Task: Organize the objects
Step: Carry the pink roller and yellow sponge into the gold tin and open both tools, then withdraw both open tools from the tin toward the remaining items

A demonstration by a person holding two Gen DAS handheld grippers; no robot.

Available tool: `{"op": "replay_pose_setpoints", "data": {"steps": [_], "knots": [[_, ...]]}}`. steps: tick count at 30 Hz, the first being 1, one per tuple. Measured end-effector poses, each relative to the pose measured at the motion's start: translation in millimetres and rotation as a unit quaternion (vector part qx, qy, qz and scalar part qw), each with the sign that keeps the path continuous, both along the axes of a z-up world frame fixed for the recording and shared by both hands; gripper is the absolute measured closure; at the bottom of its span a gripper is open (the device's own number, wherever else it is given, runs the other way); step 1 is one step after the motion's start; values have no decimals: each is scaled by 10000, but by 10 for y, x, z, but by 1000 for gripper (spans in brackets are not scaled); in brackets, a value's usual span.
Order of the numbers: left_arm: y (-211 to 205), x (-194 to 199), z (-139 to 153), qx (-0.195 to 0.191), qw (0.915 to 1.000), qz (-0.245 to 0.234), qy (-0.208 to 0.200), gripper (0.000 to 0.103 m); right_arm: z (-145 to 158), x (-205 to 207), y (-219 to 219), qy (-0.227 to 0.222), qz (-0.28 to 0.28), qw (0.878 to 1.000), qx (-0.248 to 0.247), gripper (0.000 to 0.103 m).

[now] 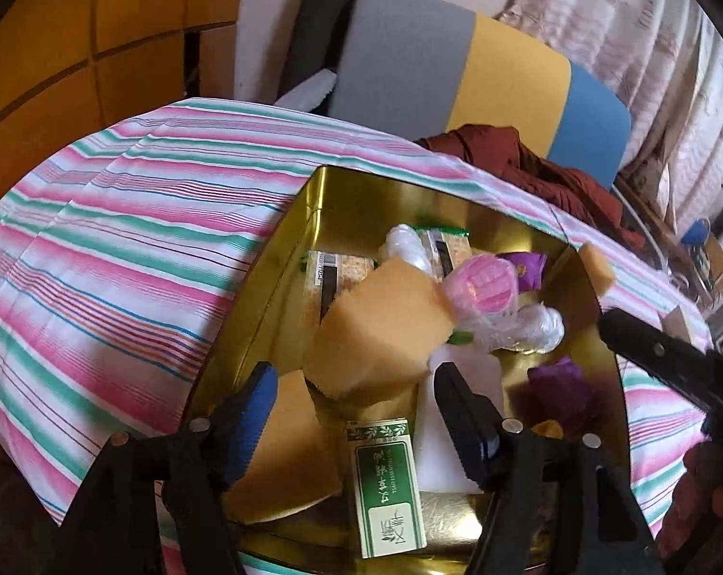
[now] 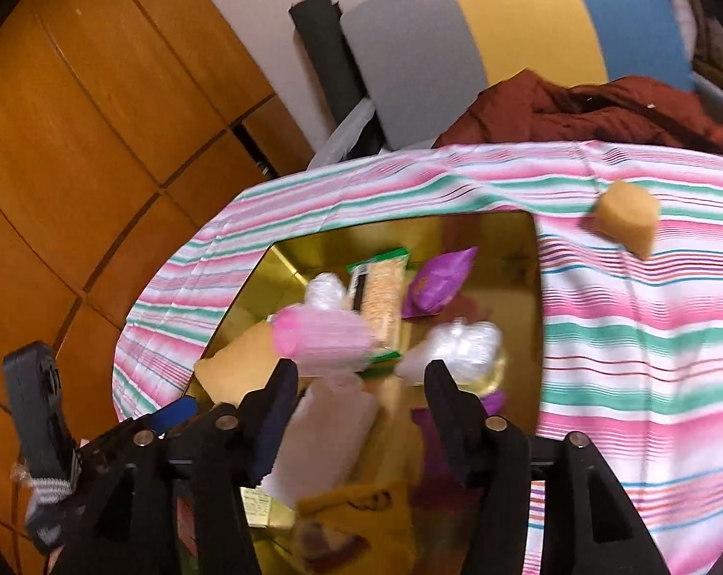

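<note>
**Dropping stuff in the gold tray: get clear first, then grab the stray sponge**

Both grippers hover over the gold tray [image 1: 342,182] on the striped cloth [image 1: 122,239]. The left gripper [image 1: 356,383] has its jaws apart with nothing clamped; a big sponge [image 1: 380,330] sits tilted in the tray just ahead of them, leaning on the other bits. The right gripper [image 2: 361,383] is spread too, and the pink wrapped thing [image 2: 323,340] lies just past its tips, apparently loose, though that view is blurry so I can't swear the pads aren't touching it.

The tray's already packed: green box [image 1: 390,479], purple packet [image 2: 438,282], cracker pack [image 2: 380,297], clear wraps.

My guess is this is the let-go step. Do it well by lifting straight up, jaws wide, so a finger doesn't snag the sponge or drag the pink thing back out.

One small sponge [image 2: 625,215] is out on the cloth, well apart from the tray. Probably next, and it's on the right gripper's side.
</note>
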State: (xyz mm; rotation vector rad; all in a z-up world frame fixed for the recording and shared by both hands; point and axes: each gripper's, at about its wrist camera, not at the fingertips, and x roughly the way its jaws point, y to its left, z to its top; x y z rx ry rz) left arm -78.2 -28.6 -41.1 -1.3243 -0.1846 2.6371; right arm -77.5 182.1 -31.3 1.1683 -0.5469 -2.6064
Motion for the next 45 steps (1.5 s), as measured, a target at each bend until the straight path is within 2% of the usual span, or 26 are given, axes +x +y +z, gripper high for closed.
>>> {"op": "replay_pose_setpoints", "data": {"steps": [7, 12, 21, 27, 37, 45], "knots": [[-6, 160, 156, 77, 9990, 299, 321, 34, 68, 220, 222, 163, -215, 9996, -93, 40], [101, 259, 242, 188, 9988, 160, 414, 34, 64, 347, 411, 188, -422, 9988, -182, 37], [607, 443, 319, 168, 9974, -500, 485, 34, -6, 533, 817, 101, -870, 9959, -231, 35], [1024, 554, 323, 118, 9930, -1081, 463, 33, -81, 670, 1123, 31, -1175, 9928, -235, 33], [1886, 780, 218, 18, 9749, -2214, 239, 32, -306, 911, 1836, -178, -1815, 9832, -60, 31], [2470, 906, 87, -100, 9581, -2862, 10, 32, -471, 1108, 2571, -442, -2522, 9666, 127, 28]]}}
